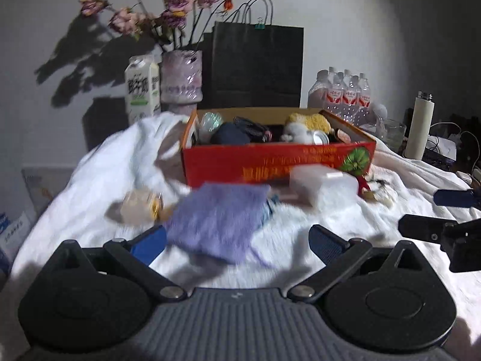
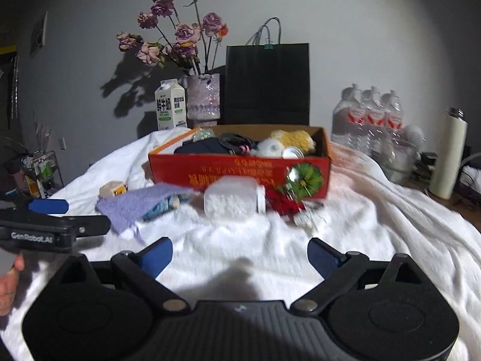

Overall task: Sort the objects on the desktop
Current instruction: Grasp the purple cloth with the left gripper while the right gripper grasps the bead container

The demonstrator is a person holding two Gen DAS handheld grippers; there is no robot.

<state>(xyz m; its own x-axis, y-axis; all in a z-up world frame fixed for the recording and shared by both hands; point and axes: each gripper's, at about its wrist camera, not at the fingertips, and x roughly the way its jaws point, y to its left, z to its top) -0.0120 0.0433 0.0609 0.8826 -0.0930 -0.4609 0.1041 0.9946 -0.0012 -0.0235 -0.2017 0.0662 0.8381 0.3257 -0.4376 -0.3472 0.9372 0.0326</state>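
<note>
White cloth [image 2: 375, 240] covers the desk around the red box [image 2: 240, 168]. Before the box lie a purple cloth [image 1: 219, 219] and a plastic jar [image 2: 231, 200]. Both grippers, left [image 1: 237, 242] and right [image 2: 240, 254], gape empty. Only the right wrist view shows a hand [image 2: 7, 282].

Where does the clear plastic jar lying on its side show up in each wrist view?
Left wrist: the jar lies right of centre, just in front of the red box, to the right of the purple cloth.
Right wrist: the jar lies near the centre, in front of the red box, with the purple cloth to its left.
Shared landmark: the black paper bag behind the box.
</note>
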